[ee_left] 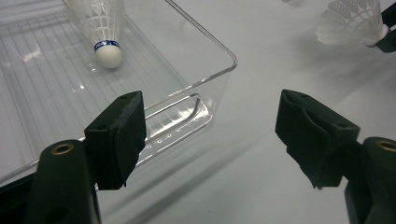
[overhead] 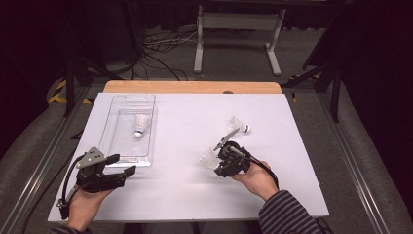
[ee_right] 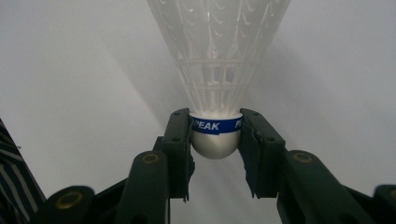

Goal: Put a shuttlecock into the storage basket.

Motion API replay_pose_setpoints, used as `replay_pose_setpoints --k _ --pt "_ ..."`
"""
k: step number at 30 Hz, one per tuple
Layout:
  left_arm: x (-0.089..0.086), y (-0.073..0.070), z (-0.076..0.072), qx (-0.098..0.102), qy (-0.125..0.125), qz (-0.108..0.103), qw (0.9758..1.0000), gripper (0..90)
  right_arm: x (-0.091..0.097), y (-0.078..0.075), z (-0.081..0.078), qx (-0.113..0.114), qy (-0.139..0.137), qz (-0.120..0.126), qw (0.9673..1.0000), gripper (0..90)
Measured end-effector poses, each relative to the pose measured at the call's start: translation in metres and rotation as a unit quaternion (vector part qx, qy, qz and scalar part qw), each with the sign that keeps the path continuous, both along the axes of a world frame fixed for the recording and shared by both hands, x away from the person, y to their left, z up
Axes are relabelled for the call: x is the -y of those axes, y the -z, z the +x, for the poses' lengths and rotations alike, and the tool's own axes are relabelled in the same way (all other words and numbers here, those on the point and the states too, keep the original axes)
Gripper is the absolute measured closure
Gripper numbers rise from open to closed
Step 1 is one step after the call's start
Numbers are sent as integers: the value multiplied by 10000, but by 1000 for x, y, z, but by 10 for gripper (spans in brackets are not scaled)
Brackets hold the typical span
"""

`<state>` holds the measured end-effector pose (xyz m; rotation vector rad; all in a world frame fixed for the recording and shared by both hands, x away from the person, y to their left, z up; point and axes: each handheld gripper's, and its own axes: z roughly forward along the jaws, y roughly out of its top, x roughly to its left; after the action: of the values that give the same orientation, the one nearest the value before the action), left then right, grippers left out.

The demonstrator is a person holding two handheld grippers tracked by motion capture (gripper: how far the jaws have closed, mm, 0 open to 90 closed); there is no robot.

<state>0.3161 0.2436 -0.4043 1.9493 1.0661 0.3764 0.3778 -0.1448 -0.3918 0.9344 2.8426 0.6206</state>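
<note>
Three shuttlecocks are in play here. The right claw [overhead: 217,163] is clamped on one of them, the held shuttlecock [ee_right: 215,60]: in the right gripper view both black jaws press against the sides of its rounded white cork, just at the blue band printed with "PEAK", and the white mesh skirt fans up and away from the jaws. From above, that skirt points out of the claw toward the person's left, and the claw sits low over the white surface [overhead: 185,126] with the hand in a striped sleeve [overhead: 287,214] behind it.

A second, loose shuttlecock [overhead: 238,126] lies on the surface just beyond the right claw, on its far side, apart from the jaws.

The left claw [overhead: 124,165] stands wide open with nothing between its jaws. In the left gripper view its jaws frame the near corner of a clear plastic tray [ee_left: 205,81]; one jaw lies in front of the tray's near rim, the other over bare surface beside it. Whether that jaw touches the rim cannot be told. The third shuttlecock, the tray shuttlecock [ee_left: 103,28], lies inside the tray well ahead of the left claw, cork end toward the claw.
</note>
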Motion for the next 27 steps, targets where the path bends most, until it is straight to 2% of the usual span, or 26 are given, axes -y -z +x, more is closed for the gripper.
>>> replay_pose_setpoints --k 1,8,13,16,21,25,27 --pt "1 -1 1 -14 -5 71 10000 257 0 -1 0 7 -18 -6 10000 655" --pt "11 -6 8 -185 81 138 9997 261 -3 -2 0 10 -63 -49 10000 655" --pt "22 -9 13 -250 333 367 9985 246 -3 -2 0 12 -50 -59 10000 655" --pt "28 -11 16 -405 468 390 9973 243 -3 -2 0 1 -66 -73 10000 655" --pt "36 -14 21 -402 524 514 9965 260 -4 -3 0 7 -78 -87 9999 655" --pt "43 -16 23 -410 598 530 9960 269 -4 -2 0 4 -97 -93 9999 655" --pt "47 -16 24 -506 599 576 9953 250 -5 -2 0 9 -99 -100 9999 655"
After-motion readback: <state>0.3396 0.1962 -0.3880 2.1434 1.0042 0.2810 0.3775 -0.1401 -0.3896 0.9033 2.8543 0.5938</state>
